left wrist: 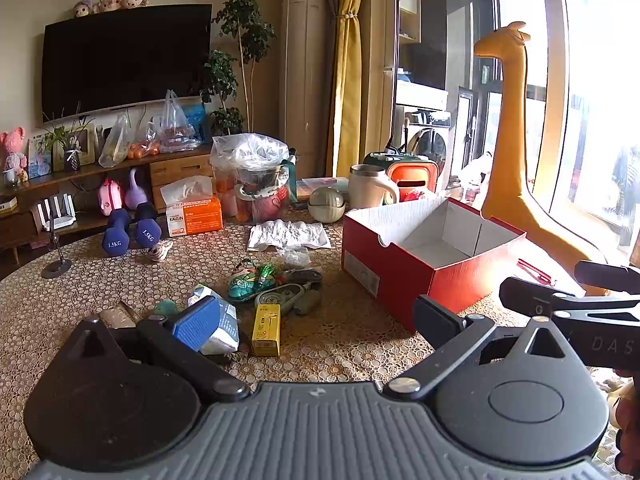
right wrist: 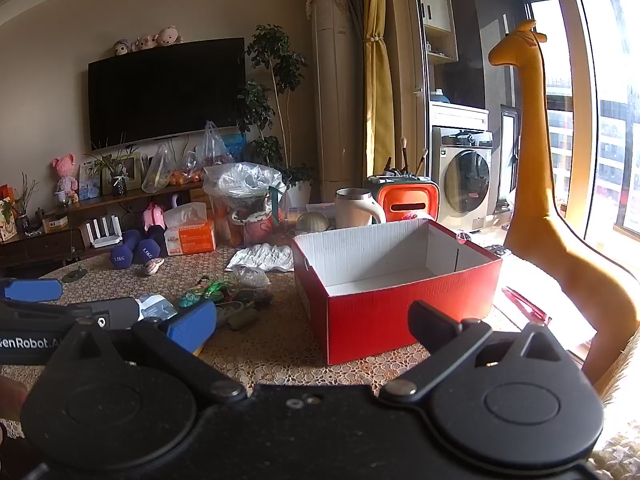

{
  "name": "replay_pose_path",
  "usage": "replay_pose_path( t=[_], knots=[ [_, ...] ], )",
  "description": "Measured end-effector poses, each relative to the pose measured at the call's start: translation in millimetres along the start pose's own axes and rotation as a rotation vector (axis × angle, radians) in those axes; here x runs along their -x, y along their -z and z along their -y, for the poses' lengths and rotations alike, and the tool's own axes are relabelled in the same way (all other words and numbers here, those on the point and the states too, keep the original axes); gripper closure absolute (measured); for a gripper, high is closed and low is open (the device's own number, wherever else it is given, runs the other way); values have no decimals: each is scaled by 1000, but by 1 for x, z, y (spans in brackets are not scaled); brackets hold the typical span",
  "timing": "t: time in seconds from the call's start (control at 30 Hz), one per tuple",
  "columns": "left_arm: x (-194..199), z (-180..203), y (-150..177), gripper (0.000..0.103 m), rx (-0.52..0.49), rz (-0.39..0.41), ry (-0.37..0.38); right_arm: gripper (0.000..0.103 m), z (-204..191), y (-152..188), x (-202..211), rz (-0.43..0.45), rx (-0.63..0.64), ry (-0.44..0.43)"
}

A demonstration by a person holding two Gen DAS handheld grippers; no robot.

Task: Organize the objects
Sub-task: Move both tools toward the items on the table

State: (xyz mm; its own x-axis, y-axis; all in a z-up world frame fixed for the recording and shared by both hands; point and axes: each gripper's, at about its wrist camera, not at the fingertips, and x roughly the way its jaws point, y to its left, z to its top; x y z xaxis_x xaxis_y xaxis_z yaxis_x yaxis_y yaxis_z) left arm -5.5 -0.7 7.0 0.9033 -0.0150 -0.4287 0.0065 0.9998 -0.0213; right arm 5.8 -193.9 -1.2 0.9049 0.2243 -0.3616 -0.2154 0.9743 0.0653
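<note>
An open red box (left wrist: 424, 256) with a white inside stands empty on the lace-covered table (left wrist: 340, 340); it also shows in the right wrist view (right wrist: 400, 312). Left of it lies a pile of small items: a yellow pack (left wrist: 266, 330), a white-and-blue packet (left wrist: 222, 324), a green foil toy (left wrist: 250, 280) and a grey-green case (left wrist: 282, 296). My left gripper (left wrist: 316, 320) is open and empty, just before the pile. My right gripper (right wrist: 312, 326) is open and empty, in front of the box. The left gripper also shows in the right wrist view (right wrist: 32, 300).
At the table's far side stand two blue dumbbells (left wrist: 130, 232), an orange tissue box (left wrist: 194, 216), a plastic-wrapped basket (left wrist: 256, 184), a white mug (left wrist: 370, 186) and crumpled paper (left wrist: 288, 234). A tall yellow giraffe figure (left wrist: 516, 152) stands right of the box.
</note>
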Motion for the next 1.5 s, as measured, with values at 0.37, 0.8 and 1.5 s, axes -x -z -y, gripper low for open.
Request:
replay_pose_path(
  t=[0.37,0.8,1.5],
  knots=[
    [0,-3,1,0,8,0,-3,1,-1,0,0,-1,0,0],
    [0,-9,2,0,11,14,-22,1,-7,-2,0,10,24,10],
    [-26,-78,-22,0,37,52,-112,1,-47,-35,-56,-69,67,-137]
  ],
)
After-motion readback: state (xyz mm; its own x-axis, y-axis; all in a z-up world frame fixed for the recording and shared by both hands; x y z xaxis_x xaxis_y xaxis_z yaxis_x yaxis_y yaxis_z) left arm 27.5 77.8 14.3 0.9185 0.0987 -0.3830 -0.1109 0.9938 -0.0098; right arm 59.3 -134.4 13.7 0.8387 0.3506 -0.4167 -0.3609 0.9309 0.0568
